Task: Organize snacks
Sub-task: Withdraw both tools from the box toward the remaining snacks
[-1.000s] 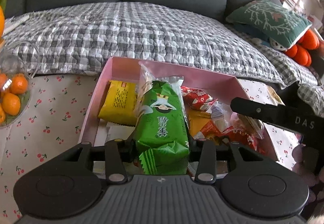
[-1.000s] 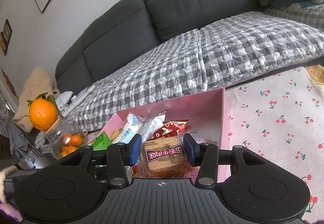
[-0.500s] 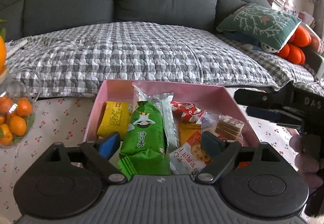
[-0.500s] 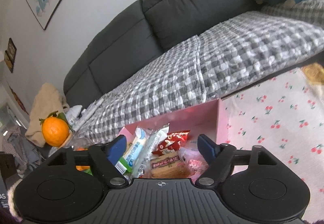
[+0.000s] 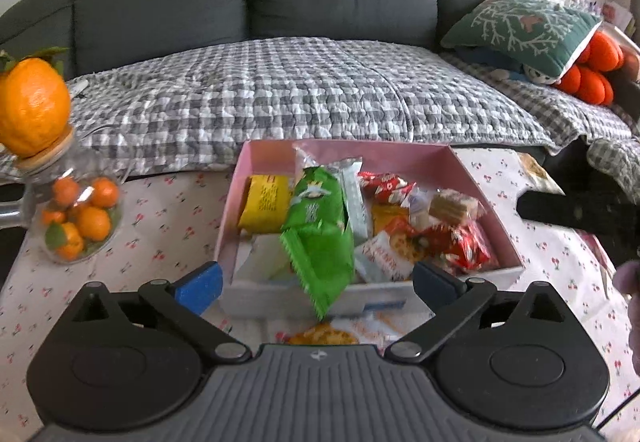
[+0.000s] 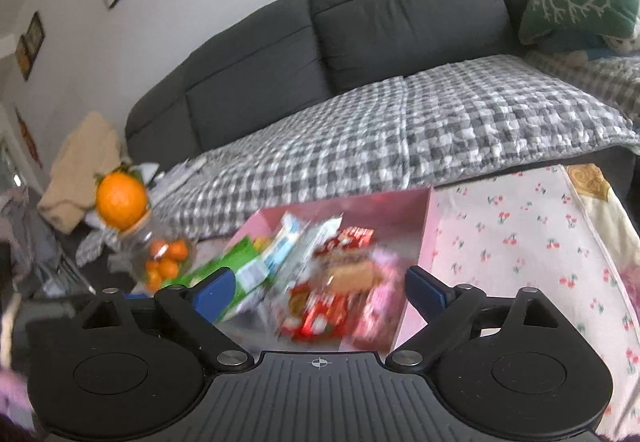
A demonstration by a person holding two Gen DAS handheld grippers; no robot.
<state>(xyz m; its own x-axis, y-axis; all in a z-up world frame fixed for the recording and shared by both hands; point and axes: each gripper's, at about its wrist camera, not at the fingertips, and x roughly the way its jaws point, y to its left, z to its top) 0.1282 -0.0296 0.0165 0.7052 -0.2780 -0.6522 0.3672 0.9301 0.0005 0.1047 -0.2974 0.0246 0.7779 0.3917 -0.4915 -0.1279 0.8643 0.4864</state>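
A pink box (image 5: pixel 272 158) full of snack packets sits on the cherry-print cloth. A green packet (image 5: pixel 320 238) lies in it, its end hanging over the front wall. My left gripper (image 5: pixel 318 286) hovers just before the box. Its jaws are opening wide and its blue pads (image 5: pixel 198 288) stand clear of the green packet. My right gripper (image 6: pixel 320 292) is back from the box (image 6: pixel 384 210); its jaws are opening too, with nothing pressed between them. A brown wafer packet (image 6: pixel 352 274) rests among red packets in the box. One black finger of the right gripper (image 5: pixel 576 210) shows at the right.
A glass jar of small oranges (image 5: pixel 76 218) with an orange-shaped lid (image 5: pixel 34 106) stands left of the box. Behind the table is a dark sofa with a checked blanket (image 5: pixel 300 94) and a green pillow (image 5: pixel 520 26). Another snack packet (image 5: pixel 324 336) lies before the box.
The left gripper let go of the green packet and the right one let go of the wafer packet. Both opened wide and drew back and up from the box.
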